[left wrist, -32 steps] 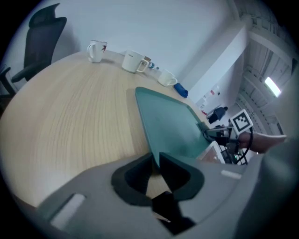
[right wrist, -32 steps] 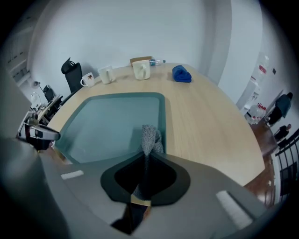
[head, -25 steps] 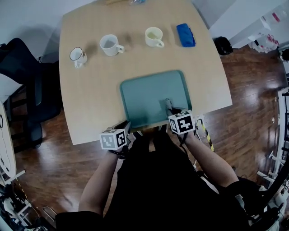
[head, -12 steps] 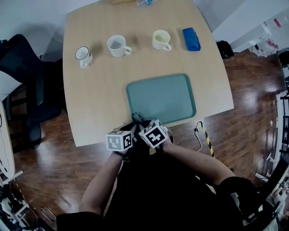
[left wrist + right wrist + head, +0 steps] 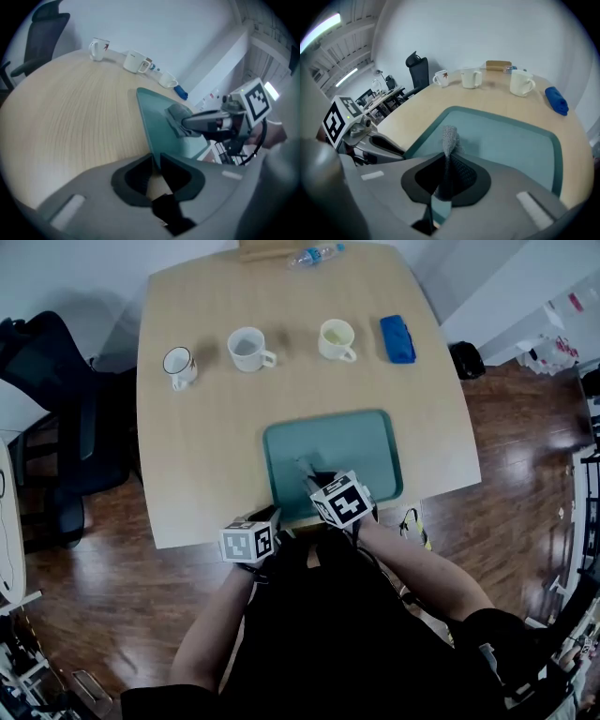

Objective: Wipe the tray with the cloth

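The teal rectangular plastic tray (image 5: 367, 448) lies on the pale wooden table (image 5: 202, 442), close to the edge nearest me, with its long sides running along that edge. Its raised rim bounds a flat floor that is mostly bare, with open room to the far side and right of where I am working. Past the far rim comes a band of bare wood, then three white mugs (image 5: 249, 348) in a row, well apart from the tray. A blue folded thing (image 5: 397, 338) sits at the right end of that row. To the left of the tray there is only open wood.

My right gripper (image 5: 447, 159) has its jaws nearly together, pinching a grey knitted cloth (image 5: 450, 133). The cloth's free end lies against the tray floor in the tray's left half. My left gripper (image 5: 156, 158) has its jaws closed onto the tray's near-left rim, right at the table's edge.
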Available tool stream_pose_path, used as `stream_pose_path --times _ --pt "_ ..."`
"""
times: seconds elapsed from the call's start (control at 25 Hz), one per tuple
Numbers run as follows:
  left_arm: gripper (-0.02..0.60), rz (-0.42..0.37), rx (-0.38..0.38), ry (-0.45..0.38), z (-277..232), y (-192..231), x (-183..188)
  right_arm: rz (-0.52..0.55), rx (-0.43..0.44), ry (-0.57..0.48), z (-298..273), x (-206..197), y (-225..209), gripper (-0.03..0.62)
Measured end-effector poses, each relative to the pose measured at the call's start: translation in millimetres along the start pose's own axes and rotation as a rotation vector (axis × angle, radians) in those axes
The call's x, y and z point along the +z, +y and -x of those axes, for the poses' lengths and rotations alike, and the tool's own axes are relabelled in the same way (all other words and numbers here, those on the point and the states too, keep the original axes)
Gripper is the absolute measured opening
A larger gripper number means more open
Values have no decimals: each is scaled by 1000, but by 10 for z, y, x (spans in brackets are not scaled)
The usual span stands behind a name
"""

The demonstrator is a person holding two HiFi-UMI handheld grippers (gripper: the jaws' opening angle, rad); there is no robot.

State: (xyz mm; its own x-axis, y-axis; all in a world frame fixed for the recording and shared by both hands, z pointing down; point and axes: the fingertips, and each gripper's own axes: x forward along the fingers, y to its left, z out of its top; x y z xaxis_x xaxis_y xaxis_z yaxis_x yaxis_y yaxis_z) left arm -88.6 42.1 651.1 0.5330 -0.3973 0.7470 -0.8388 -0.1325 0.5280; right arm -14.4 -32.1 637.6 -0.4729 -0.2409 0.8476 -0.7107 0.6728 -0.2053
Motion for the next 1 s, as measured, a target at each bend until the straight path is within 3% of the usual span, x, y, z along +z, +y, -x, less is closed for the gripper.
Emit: stream_pose_path --times 0.2,0.4,0.68,0.76,1.0 --pt "58 -35 42 3 37 7 42 216 -38 23 -76 479 -399 28" --pt "52 -59 59 22 14 -25 37 529 9 54 -296 990 -281 28" --pt "44 -2 64 -2 40 -24 39 1012 -31 142 -686 974 -55 28" --pt "44 4 65 -8 40 -18 50 1068 19 146 -648 869 92 28" --pt "43 25 52 -22 33 6 24 1145 307 240 -324 103 654 28"
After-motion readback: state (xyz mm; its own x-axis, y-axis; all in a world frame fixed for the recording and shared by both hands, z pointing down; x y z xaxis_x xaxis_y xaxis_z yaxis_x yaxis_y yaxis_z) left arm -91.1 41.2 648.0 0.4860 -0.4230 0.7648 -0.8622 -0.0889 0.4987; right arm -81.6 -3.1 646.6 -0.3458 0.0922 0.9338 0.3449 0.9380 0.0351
